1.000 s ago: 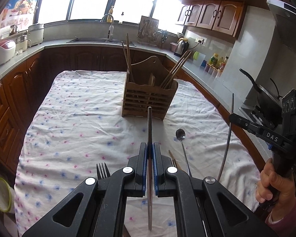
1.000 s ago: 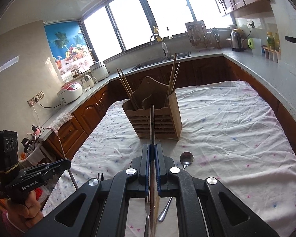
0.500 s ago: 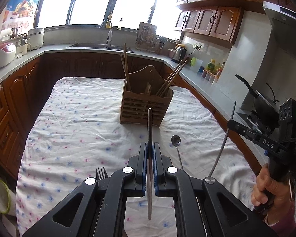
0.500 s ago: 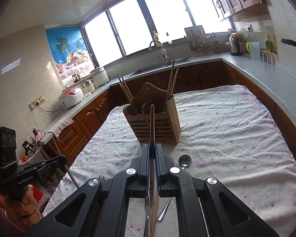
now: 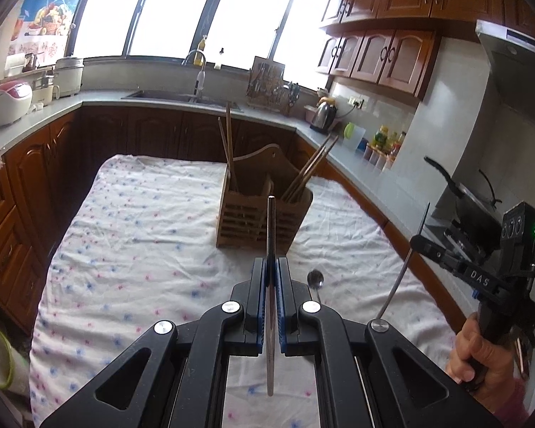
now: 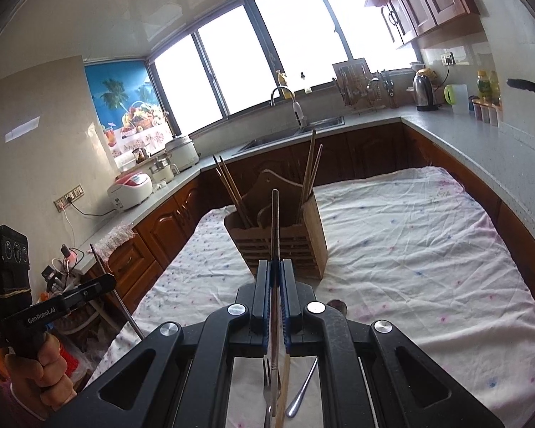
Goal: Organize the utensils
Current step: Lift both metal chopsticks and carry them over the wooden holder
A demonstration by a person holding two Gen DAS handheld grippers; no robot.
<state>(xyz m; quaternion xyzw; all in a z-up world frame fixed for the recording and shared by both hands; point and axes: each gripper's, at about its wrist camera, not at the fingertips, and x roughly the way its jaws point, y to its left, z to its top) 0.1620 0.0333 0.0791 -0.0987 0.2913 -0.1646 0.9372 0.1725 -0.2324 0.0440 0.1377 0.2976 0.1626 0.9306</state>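
A wooden utensil holder (image 5: 264, 214) with several chopsticks stands mid-table on the floral cloth; it also shows in the right wrist view (image 6: 285, 239). My left gripper (image 5: 271, 264) is shut on a metal chopstick (image 5: 270, 228), held above the table, short of the holder. My right gripper (image 6: 275, 267) is shut on another metal chopstick (image 6: 274, 224), also raised and short of the holder. A spoon (image 5: 315, 280) lies on the cloth below; a fork (image 6: 266, 374) and a wooden chopstick (image 6: 284, 385) lie beside the spoon (image 6: 305, 388), partly hidden.
The table's cloth (image 5: 142, 235) spreads left and right of the holder. Dark wooden cabinets and a grey counter (image 6: 488, 149) ring the table, with a sink, kettle (image 5: 324, 116) and rice cooker (image 5: 7, 101). A pan (image 5: 460, 192) sits at the right.
Both grippers have risen and pulled back from the table with their chopsticks; the holder looks smaller and lower in both views. The fork is now out of sight in the left view.
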